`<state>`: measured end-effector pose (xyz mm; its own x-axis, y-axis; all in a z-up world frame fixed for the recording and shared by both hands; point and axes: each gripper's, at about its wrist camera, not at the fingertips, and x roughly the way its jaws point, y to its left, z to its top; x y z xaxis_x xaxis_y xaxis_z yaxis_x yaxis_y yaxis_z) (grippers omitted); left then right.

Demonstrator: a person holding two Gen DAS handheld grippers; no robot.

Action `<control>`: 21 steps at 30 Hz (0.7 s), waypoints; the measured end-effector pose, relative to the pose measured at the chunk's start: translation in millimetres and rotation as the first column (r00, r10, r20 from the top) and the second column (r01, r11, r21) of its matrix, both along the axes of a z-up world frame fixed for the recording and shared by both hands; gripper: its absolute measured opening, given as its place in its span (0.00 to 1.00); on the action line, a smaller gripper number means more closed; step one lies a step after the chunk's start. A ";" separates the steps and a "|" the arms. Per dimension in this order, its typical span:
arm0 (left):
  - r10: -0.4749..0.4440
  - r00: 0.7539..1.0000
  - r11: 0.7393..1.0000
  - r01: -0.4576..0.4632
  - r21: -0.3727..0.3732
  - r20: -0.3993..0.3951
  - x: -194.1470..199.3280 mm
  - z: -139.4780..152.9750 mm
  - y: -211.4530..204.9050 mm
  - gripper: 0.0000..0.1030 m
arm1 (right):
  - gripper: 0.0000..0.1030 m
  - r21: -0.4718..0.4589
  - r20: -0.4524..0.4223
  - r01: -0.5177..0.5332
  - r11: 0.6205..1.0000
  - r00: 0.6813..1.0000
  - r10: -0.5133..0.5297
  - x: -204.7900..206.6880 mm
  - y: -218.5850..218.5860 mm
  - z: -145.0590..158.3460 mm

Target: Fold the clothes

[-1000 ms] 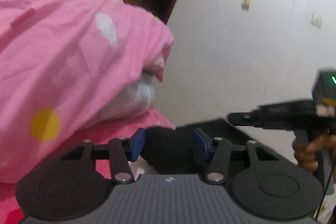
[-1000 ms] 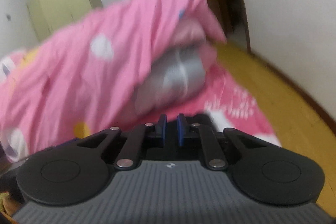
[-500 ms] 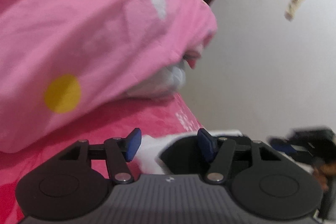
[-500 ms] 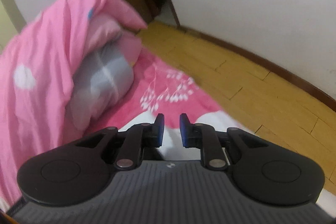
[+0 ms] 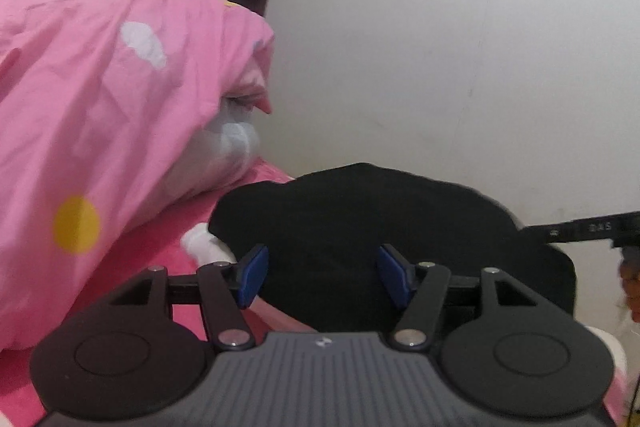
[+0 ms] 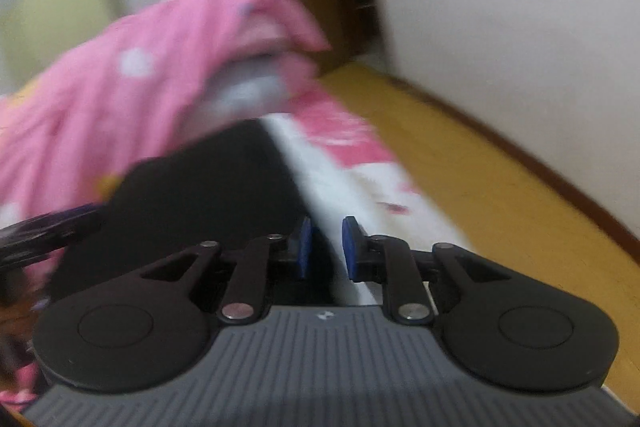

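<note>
On the pink bed (image 5: 132,239), below a heaped pink quilt (image 5: 104,99), a black garment (image 5: 360,211) lies flat, directly ahead of both claws. Its right edge runs away from the right gripper (image 6: 324,247), whose jaws, slightly parted and empty, straddle it (this view is blurred). Angled down, the left gripper (image 5: 322,277) gapes over the near hem, gripping nothing.
</note>
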<state>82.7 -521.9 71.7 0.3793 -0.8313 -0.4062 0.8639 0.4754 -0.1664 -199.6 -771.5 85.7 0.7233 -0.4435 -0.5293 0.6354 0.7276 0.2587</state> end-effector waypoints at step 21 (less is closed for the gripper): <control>-0.244 0.857 0.969 0.227 -0.093 -0.454 -25.8 -18.5 46.2 0.52 | 0.46 0.455 0.451 -0.060 0.889 0.876 -0.172 -74.9 20.2 -58.0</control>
